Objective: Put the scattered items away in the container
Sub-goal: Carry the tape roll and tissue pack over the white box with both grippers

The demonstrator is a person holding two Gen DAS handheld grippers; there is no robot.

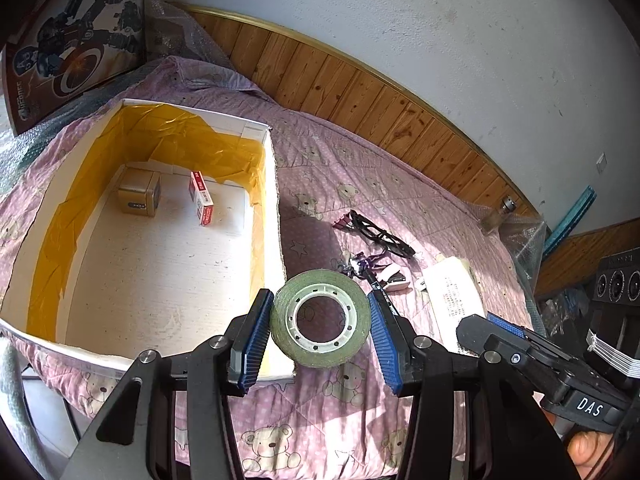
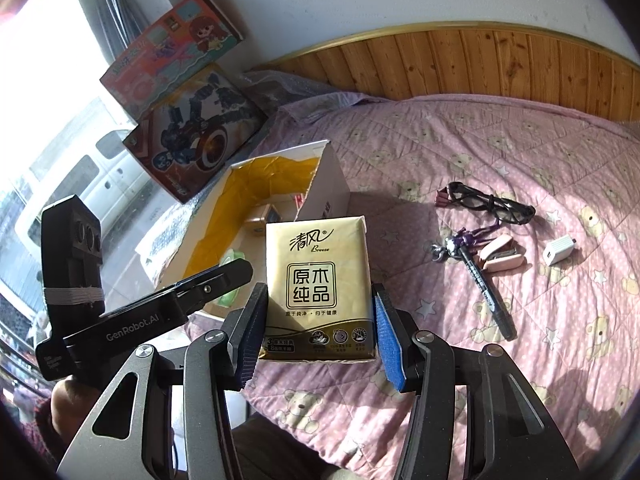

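Bright daylight, blown-out window point(image 2: 48, 92), sharp shadows, fisheye-warped edges

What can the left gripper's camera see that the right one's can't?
Only the left wrist view shows the tape roll between the left gripper pads, and the red-and-white box in the container.

Only the right shows the tissue pack held in the right gripper, and a white charger.

Both show the container, glasses and pink quilt.

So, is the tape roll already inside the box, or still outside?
Still outside. The left claw holds the tape roll between its fingers, at the box's near corner, above the pink quilt.
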